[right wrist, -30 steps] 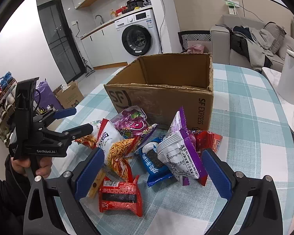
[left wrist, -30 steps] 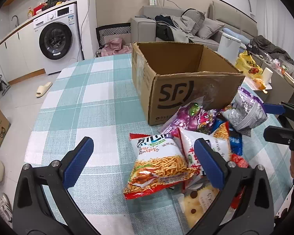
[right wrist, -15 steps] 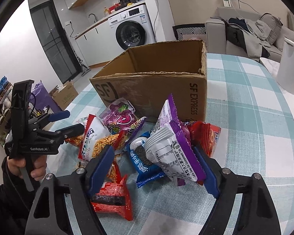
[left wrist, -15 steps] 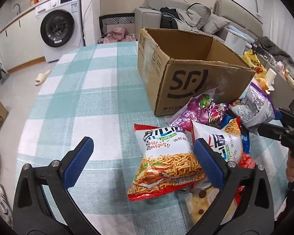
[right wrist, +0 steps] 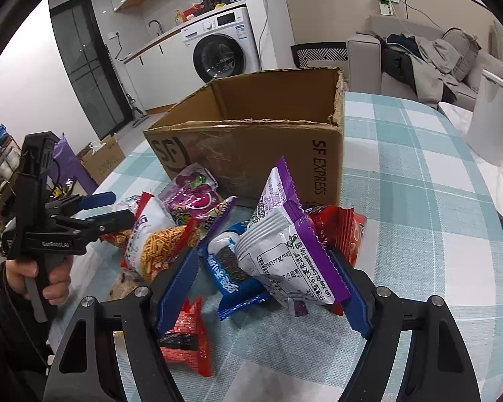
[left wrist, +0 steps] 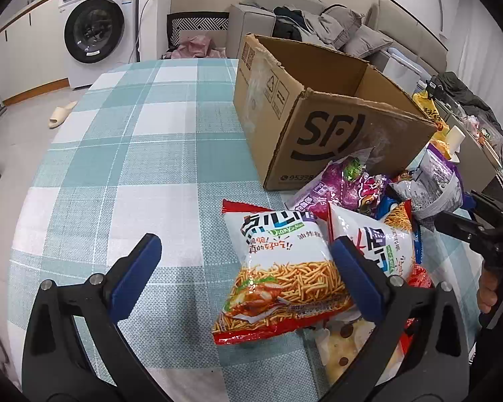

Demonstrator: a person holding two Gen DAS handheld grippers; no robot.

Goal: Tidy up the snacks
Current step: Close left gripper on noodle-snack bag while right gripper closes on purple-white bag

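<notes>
SF cardboard box (right wrist: 251, 140) looks empty; snack pile is still just in front of it. Right gripper (right wrist: 268, 288) has narrowed, jaws closing around purple-white packet (right wrist: 285, 251), grip not confirmed. Left gripper (left wrist: 248, 268) wide open, lower over noodle-snack bag (left wrist: 278, 274). First pick starting.

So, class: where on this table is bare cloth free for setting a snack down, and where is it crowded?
Free: the checked tablecloth left of the cardboard box, and the cloth on its other side. Crowded: the snack pile in front of the box.
</notes>
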